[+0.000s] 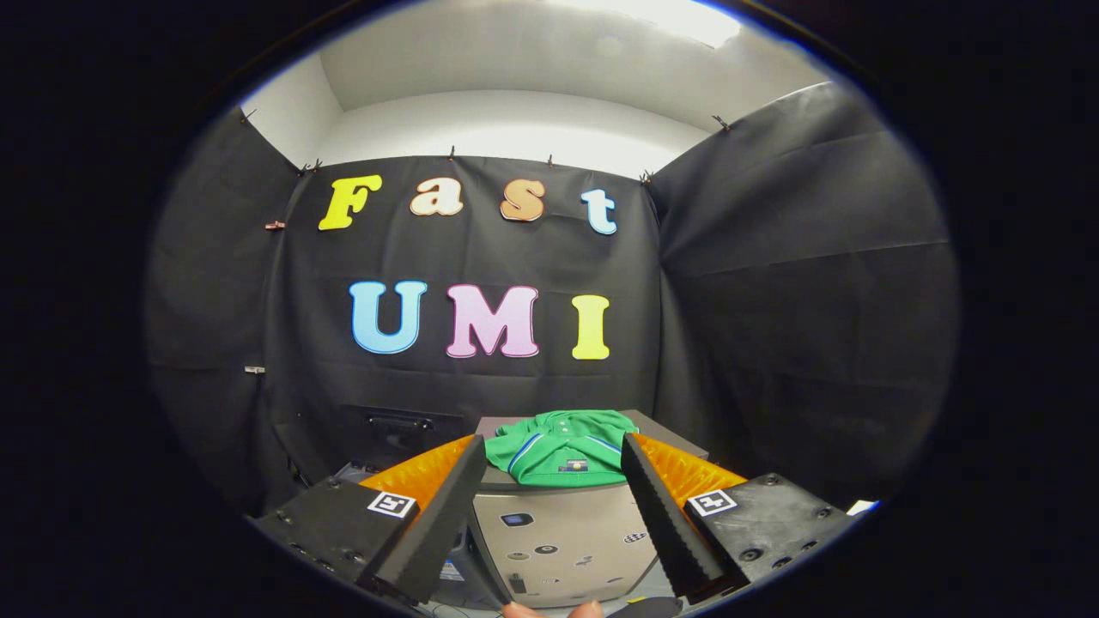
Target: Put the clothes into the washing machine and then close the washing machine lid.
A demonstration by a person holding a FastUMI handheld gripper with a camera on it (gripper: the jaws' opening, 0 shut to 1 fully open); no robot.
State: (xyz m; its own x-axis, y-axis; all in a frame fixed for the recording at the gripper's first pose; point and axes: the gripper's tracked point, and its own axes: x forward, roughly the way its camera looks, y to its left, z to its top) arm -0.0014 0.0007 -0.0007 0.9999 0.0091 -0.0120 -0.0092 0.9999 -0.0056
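A folded green shirt (560, 448) with white and blue trim lies on top of a grey box-shaped washing machine (567, 536), whose front panel carries small stickers. My gripper (555, 453) is open, its two fingers spread wide on either side of the shirt and the machine's top, still short of them. Nothing sits between the fingers. The machine's lid looks down flat under the shirt; I cannot tell more of it.
Black cloth walls close the booth behind and to both sides of the machine. A dark case with a handle (399, 425) sits low behind the machine on the left. Fingertips of a person's hand (549, 610) show below the machine.
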